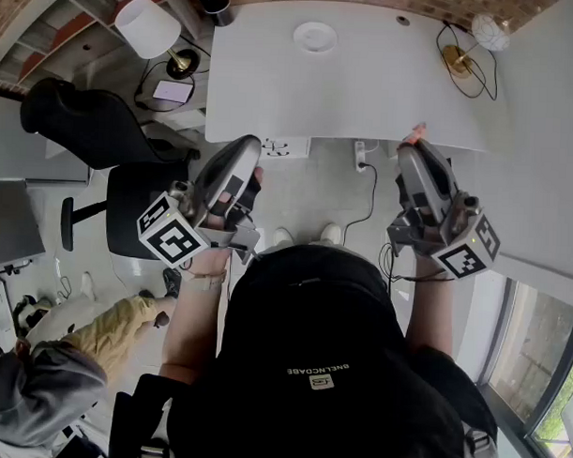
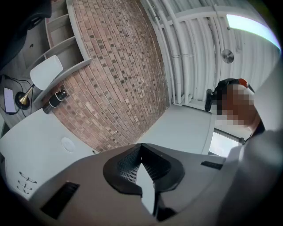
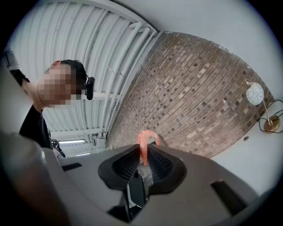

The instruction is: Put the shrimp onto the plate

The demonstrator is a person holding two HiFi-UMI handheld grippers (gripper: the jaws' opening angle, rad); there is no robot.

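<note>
Spanning the far side, the white worktop [image 1: 366,95] carries the bare plate [image 1: 315,37], well ahead of both tongs. The right tongs [image 3: 144,155] are clenched on the pink shrimp [image 3: 143,145], held short of the worktop; the left tongs [image 2: 140,148] are pressed together on nothing. Pickup looks done; carrying and placing remain.

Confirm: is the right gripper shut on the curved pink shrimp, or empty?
The right gripper is shut on it: its black ribbed pads pinch the curved pink shrimp, which arches above them.
</note>
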